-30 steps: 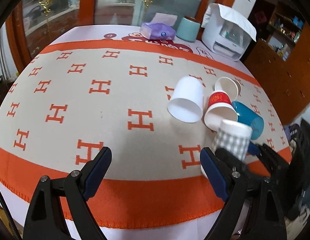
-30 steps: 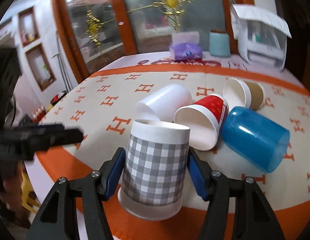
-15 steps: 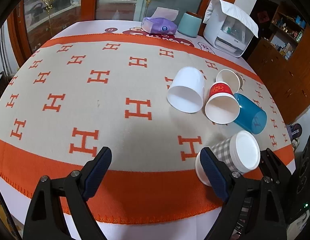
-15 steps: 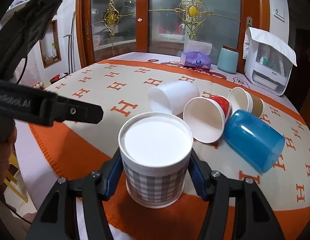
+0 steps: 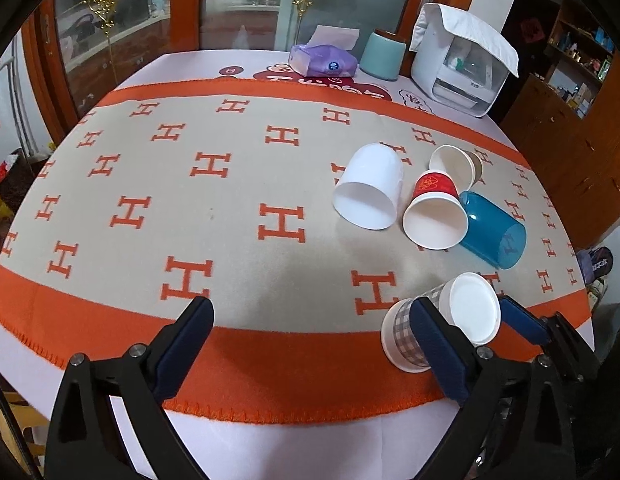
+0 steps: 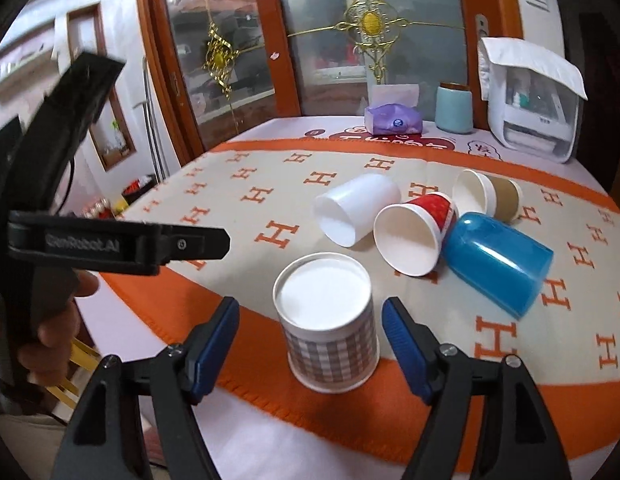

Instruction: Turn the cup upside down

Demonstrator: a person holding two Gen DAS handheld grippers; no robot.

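Observation:
A grey checked paper cup (image 6: 330,328) stands upside down on the orange border of the tablecloth, white base up; it also shows in the left wrist view (image 5: 442,332). My right gripper (image 6: 312,328) is open, its blue pads on either side of the cup with a gap on each side. My left gripper (image 5: 310,344) is open and empty above the near table edge, left of the cup; its arm (image 6: 117,244) shows in the right wrist view.
Several cups lie on their sides behind: a white one (image 6: 356,208), a red one (image 6: 416,236), a brown one (image 6: 488,196), a blue one (image 6: 496,264). A tissue pack (image 6: 394,120), teal canister (image 6: 454,108) and white appliance (image 6: 530,116) stand at the far edge.
The right gripper turned the checked cup base-up, set it on the cloth, then opened its jaws and let go. The left gripper stayed open and nearly still.

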